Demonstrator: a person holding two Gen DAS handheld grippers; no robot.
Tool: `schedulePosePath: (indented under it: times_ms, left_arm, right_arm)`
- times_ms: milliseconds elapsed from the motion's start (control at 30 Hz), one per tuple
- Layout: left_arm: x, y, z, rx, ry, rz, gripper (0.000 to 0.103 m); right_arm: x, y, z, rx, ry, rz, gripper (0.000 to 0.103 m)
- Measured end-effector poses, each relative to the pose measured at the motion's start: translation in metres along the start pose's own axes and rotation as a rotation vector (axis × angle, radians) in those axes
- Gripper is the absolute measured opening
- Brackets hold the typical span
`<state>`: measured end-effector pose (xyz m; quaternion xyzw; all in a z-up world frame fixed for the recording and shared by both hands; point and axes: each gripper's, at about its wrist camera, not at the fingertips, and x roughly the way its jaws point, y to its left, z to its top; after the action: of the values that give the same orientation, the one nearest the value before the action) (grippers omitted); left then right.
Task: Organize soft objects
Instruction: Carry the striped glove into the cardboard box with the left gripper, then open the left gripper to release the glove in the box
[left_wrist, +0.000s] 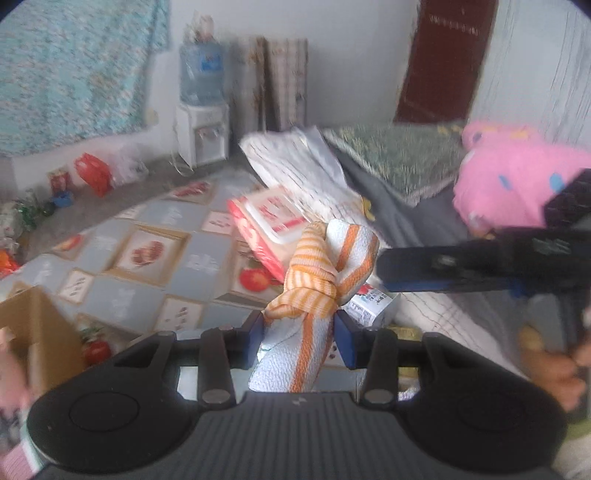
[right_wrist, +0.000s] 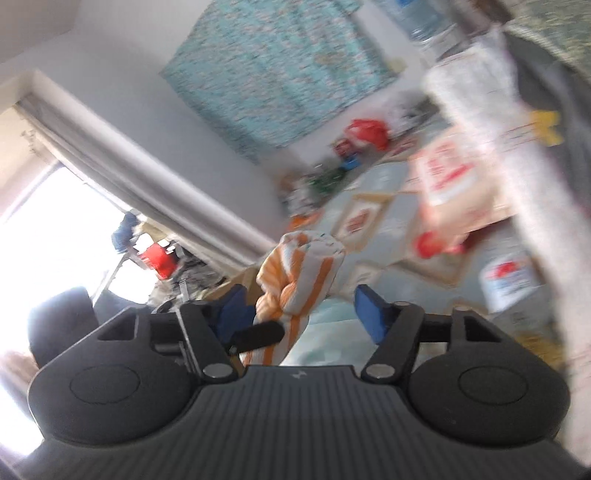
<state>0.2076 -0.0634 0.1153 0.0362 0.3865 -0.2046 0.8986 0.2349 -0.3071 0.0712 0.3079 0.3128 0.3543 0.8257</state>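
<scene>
The left hand-held gripper (left_wrist: 299, 332) squeezes a knotted orange-striped towel (left_wrist: 325, 273) above the table (left_wrist: 147, 258), while the right hand-held gripper (right_wrist: 299, 314) is open beside it.

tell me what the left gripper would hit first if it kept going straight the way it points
Beyond the towel clamped in the left gripper, probably the small carton or the red and white pack on the table; blur leaves depth unsure.
</scene>
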Motion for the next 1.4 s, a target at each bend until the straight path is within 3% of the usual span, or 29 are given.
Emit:
schedulePosePath:
  times_ms: [200, 333, 467, 633, 800, 1000, 1067, 1133, 1267, 1400]
  left_arm:
    - [-0.093, 0.047, -0.053, -0.102, -0.109, 0.091, 0.043]
    - [-0.141, 0.088, -0.100, -0.207, -0.131, 0.221, 0.043]
    - [-0.167, 0.134, -0.149, -0.323, -0.106, 0.378, 0.043]
    - [-0.171, 0.196, -0.190, -0.416, 0.001, 0.553, 0.043]
    - [-0.148, 0.244, -0.200, -0.448, 0.095, 0.621, 0.043]
    - [-0.119, 0.262, -0.211, -0.444, 0.223, 0.636, 0.045]
    - [-0.117, 0.256, -0.214, -0.385, 0.237, 0.690, 0.048]
    - [-0.115, 0.255, -0.212, -0.378, 0.253, 0.697, 0.049]
    - [-0.116, 0.252, -0.214, -0.382, 0.265, 0.709, 0.065]
    - [-0.124, 0.242, -0.209, -0.376, 0.246, 0.730, 0.066]
  right_arm:
    - [0.056, 0.088, -0.024, -0.108, 0.145, 0.151, 0.048]
    - [0.113, 0.155, -0.056, -0.206, 0.292, 0.214, 0.046]
    - [0.175, 0.206, -0.090, -0.260, 0.423, 0.242, 0.046]
    - [0.220, 0.244, -0.136, -0.289, 0.552, 0.264, 0.046]
    - [0.236, 0.251, -0.158, -0.279, 0.617, 0.234, 0.047]
    - [0.226, 0.229, -0.151, -0.268, 0.600, 0.190, 0.049]
    - [0.222, 0.218, -0.144, -0.257, 0.591, 0.182, 0.049]
    - [0.221, 0.208, -0.140, -0.247, 0.581, 0.173, 0.050]
    - [0.207, 0.193, -0.131, -0.236, 0.556, 0.168, 0.053]
    - [0.194, 0.182, -0.123, -0.227, 0.530, 0.169, 0.055]
